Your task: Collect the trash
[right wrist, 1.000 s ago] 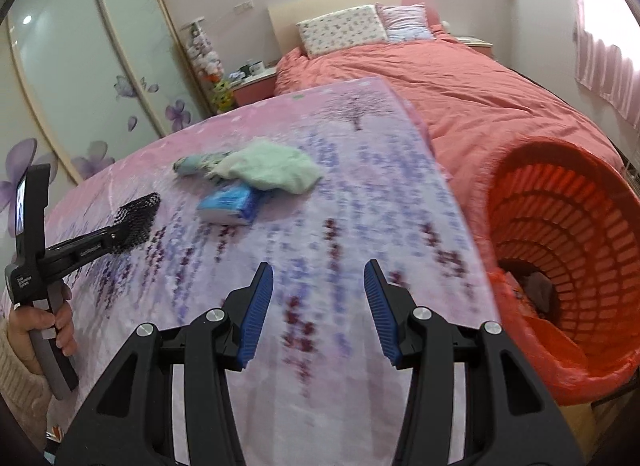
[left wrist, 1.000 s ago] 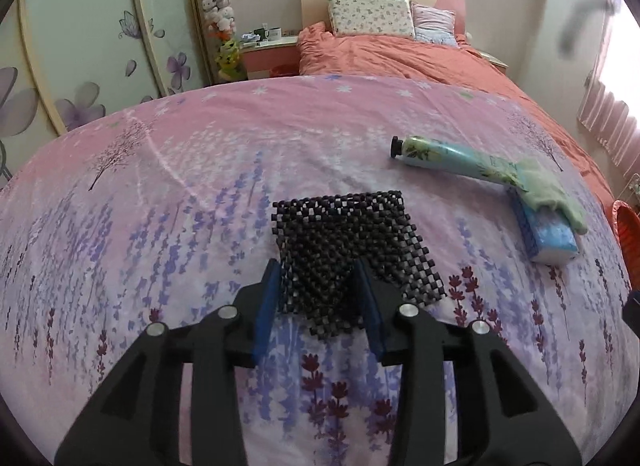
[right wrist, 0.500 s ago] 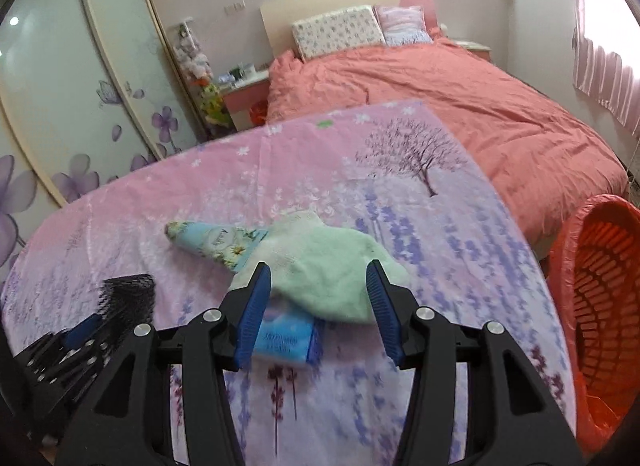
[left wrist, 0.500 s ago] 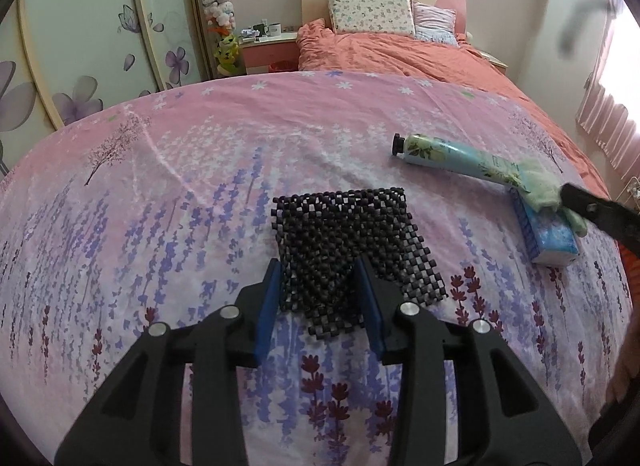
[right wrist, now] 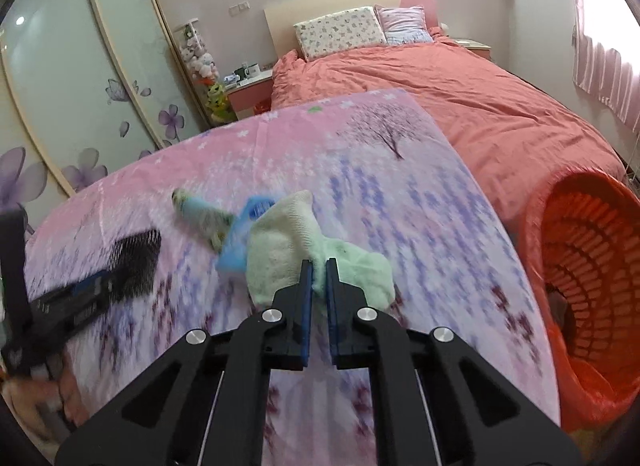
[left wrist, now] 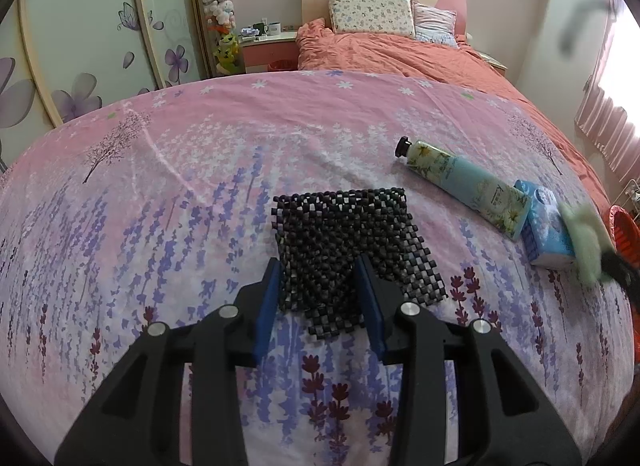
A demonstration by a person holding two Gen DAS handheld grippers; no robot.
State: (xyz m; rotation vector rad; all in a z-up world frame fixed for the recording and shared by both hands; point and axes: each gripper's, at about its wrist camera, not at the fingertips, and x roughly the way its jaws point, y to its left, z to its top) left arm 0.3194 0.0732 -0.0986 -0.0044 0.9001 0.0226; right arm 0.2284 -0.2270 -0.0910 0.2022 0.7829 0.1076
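Observation:
My right gripper [right wrist: 319, 266] is shut on a pale green cloth [right wrist: 280, 250] and holds it above the flowered bedsheet. The cloth also shows blurred at the right of the left wrist view [left wrist: 586, 238]. A blue tissue pack [left wrist: 546, 231] and a hand cream tube [left wrist: 460, 181] lie side by side on the sheet; both are blurred behind the cloth in the right wrist view, tissue pack [right wrist: 240, 238], tube [right wrist: 200, 213]. My left gripper [left wrist: 318, 266] is open, its fingers astride the near edge of a black beaded mat [left wrist: 348, 234].
An orange-red mesh basket [right wrist: 588, 278] stands beside the bed at the right, with dark items inside. The pink flowered sheet [left wrist: 160, 185] covers the near bed; pillows [left wrist: 370, 17] lie at the head. A wardrobe [right wrist: 80, 85] stands at left.
My right gripper has shut on the green cloth and lifted it off the tissue pack and tube, which now lie uncovered. My left gripper has stayed at the beaded mat.

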